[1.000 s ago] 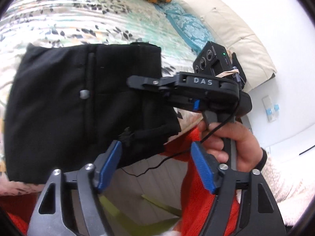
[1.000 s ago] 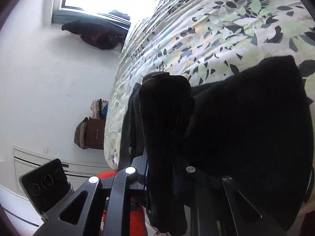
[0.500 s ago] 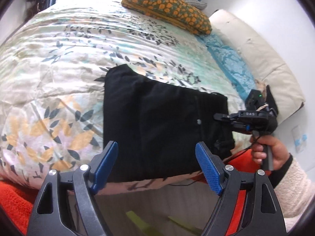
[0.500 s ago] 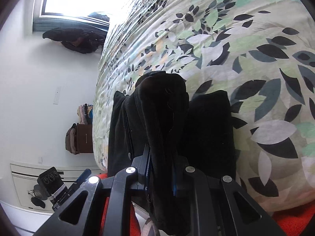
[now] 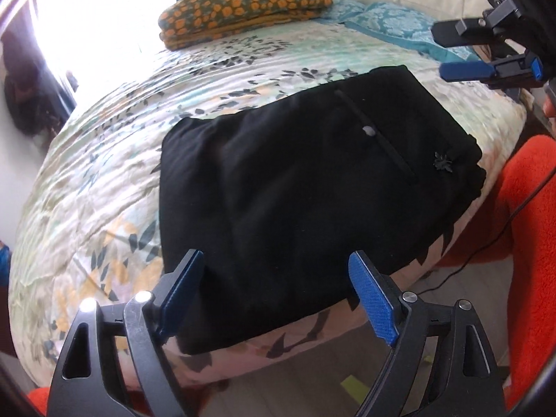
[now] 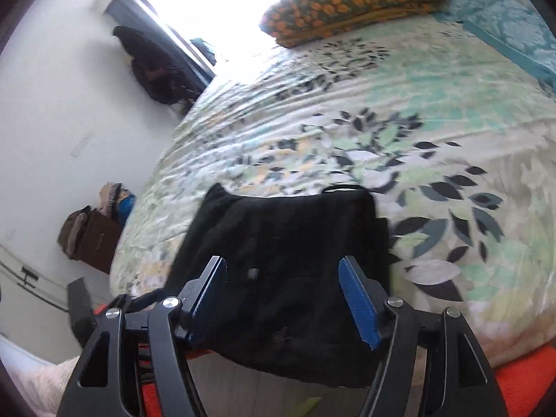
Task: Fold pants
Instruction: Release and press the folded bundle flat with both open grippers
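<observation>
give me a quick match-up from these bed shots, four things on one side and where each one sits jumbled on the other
Things:
1. black pants
2. orange-patterned pillow
3. teal cloth
4. left gripper

Places:
A. far end of the bed, by the window
B. open, over the pants' near edge
C. folded flat at the bed's near edge
D. right of the pillow

Pairs: 1-C, 2-A, 3-D, 4-B

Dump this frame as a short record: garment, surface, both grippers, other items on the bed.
garment: black fabric pants, folded into a flat rectangle near the bed's edge
surface: leaf-print quilted bedspread
left gripper: open, jaws just widened, nothing between the pads
right gripper: open, jaws just opened, off the pants, nothing gripped
other: folded orange-and-green patterned blanket at the far end of the bed
</observation>
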The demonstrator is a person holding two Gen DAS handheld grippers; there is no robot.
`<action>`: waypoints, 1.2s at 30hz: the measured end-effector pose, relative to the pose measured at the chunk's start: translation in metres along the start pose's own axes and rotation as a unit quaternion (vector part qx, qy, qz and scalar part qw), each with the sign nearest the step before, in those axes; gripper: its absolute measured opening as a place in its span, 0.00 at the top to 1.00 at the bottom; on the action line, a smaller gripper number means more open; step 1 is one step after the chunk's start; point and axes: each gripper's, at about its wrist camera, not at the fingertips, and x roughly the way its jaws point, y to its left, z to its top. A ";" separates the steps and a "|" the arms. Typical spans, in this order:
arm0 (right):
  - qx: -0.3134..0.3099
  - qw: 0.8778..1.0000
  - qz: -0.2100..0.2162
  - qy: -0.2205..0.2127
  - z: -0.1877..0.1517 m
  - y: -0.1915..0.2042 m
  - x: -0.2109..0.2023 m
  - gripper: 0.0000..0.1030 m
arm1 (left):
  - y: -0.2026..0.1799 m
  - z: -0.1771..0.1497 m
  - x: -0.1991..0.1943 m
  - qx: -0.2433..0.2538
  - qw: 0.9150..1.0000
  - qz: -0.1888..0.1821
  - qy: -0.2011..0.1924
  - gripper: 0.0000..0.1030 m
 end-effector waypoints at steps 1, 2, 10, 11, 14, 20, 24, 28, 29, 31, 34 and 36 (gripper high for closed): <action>-0.002 0.999 0.032 0.007 -0.005 0.008 0.007 0.34 | -0.001 0.000 0.001 -0.001 1.000 -0.004 0.002 0.12; 0.005 0.998 0.049 0.024 -0.011 0.014 0.023 0.35 | -0.001 -0.001 0.003 -0.003 1.000 -0.006 0.005 0.11; 0.081 0.994 -0.007 0.068 -0.053 -0.037 0.055 0.71 | 0.013 -0.006 -0.008 -0.017 1.000 -0.011 0.014 0.09; 0.060 0.997 -0.024 0.051 -0.049 -0.030 0.046 0.63 | 0.020 -0.004 -0.013 -0.039 0.999 -0.014 0.010 0.09; -0.010 0.997 -0.076 -0.012 -0.040 0.000 0.022 0.26 | 0.047 0.013 -0.020 -0.102 0.995 -0.019 -0.007 0.09; -0.117 0.984 -0.134 -0.030 0.012 0.052 0.046 0.23 | 0.070 0.069 0.009 -0.115 0.993 0.009 -0.010 0.09; -0.127 0.978 -0.162 0.016 0.031 0.041 0.088 0.23 | 0.079 0.074 0.056 -0.135 0.990 0.024 0.043 0.09; -0.146 0.964 -0.212 0.069 -0.001 0.006 0.122 0.16 | 0.086 0.046 0.087 -0.176 0.981 0.013 0.081 0.01; -0.150 0.965 -0.209 0.056 -0.006 0.004 0.119 0.16 | 0.092 0.042 0.085 -0.199 0.976 -0.002 0.083 0.00; -0.149 0.965 -0.210 0.057 -0.005 0.006 0.113 0.16 | 0.098 0.041 0.080 -0.229 0.969 -0.012 0.095 0.01; -0.146 0.968 -0.203 0.025 -0.001 0.024 0.084 0.16 | 0.095 0.043 0.052 -0.211 0.975 0.015 0.067 0.03; -0.156 0.969 -0.190 0.005 -0.007 0.042 0.060 0.16 | 0.086 0.040 0.026 -0.185 0.982 0.016 0.036 0.03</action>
